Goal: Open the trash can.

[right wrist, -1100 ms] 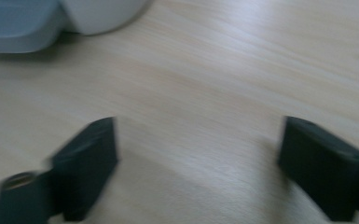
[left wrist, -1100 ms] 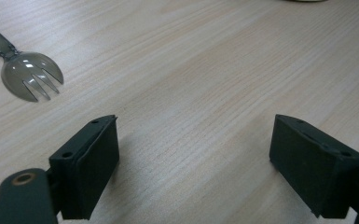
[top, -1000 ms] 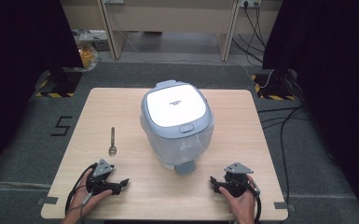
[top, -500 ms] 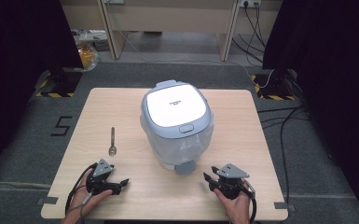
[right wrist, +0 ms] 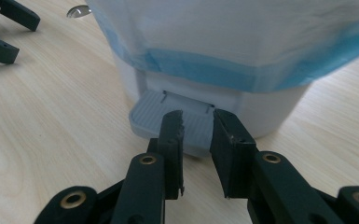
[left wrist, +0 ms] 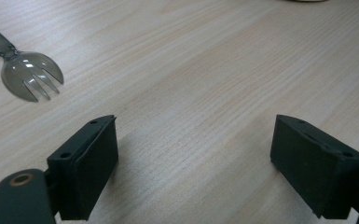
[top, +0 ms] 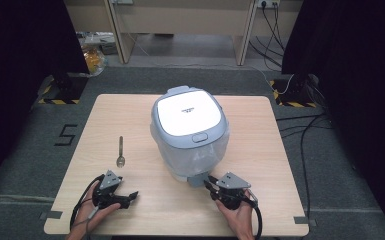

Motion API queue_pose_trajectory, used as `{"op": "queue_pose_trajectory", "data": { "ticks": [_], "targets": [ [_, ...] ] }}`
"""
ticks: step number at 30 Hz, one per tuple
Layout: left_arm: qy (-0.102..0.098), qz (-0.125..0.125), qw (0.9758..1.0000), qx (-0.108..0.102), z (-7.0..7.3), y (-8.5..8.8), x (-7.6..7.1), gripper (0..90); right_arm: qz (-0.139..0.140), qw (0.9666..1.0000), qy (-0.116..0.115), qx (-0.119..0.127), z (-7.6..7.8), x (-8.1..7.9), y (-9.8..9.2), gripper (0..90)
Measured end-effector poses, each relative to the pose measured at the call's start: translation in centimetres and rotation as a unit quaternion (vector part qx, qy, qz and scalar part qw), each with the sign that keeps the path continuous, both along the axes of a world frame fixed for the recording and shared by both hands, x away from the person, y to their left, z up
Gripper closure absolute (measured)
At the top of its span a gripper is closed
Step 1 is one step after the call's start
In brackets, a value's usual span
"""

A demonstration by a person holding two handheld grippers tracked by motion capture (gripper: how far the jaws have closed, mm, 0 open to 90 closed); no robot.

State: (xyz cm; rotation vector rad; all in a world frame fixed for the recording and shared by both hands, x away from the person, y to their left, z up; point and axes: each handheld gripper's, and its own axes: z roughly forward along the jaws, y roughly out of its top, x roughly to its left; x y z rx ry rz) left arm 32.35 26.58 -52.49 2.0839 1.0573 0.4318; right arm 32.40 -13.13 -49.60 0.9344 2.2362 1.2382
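Right now my right gripper (right wrist: 196, 119) has just been closing; its jaws are nearly together with nothing between them, tips at the grey tab (right wrist: 177, 122) low on the front of the rice cooker (top: 190, 130), which stands mid-bench (top: 260, 210). My left gripper (left wrist: 193, 154) rests spread wide over bare wood, a spork (left wrist: 25, 74) lying near it.

Place: a lab or recording room.
Signs: dark curtains (top: 20, 45), hazard-taped stand feet (top: 60, 95), floor cables (top: 305, 130), a taped number (top: 66, 135) beside the table's (top: 260, 150) left edge.
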Motion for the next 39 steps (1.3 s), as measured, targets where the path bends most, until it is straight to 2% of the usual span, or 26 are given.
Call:
{"op": "queue_pose_trajectory", "data": {
  "ticks": [4, 7, 14, 18, 24, 31, 39],
  "targets": [
    [0.0, 0.0, 1.0, 0.001, 0.0, 0.0, 0.0, 14.4, 0.005, 1.0, -0.005, -0.001, -0.3, 0.4, 0.7, 74.0],
    [0.0, 0.0, 1.0, 0.0, 0.0, 0.0, 0.0, 14.4, 0.007, 0.9999, -0.005, -0.012, -0.8, 0.8, 1.3, 74.8],
    [0.0, 0.0, 1.0, 0.001, 0.0, 0.0, 0.0, 14.4, 0.006, 0.9998, -0.008, -0.018, -1.1, 0.8, 1.5, 75.3],
    [0.0, 0.0, 1.0, 0.001, 0.0, 0.0, 0.0, 14.3, 0.005, 0.9986, -0.026, -0.046, -1.2, 0.5, 1.9, 75.9],
    [0.0, 0.0, 1.0, 0.001, 0.0, 0.0, 0.0, 14.3, 0.005, 0.9983, -0.024, -0.053, -1.3, 0.5, 2.1, 76.0],
    [0.001, 0.0, 1.0, 0.002, 0.0, 0.0, 0.0, 14.3, 0.006, 0.996, -0.019, -0.087, -1.9, 0.5, 2.6, 75.9],
    [0.001, 0.001, 1.0, 0.002, 0.0, 0.0, 0.1, 13.9, 0.006, 0.9963, -0.021, -0.083, -2.0, 0.7, 2.6, 75.8]
  ]
}}
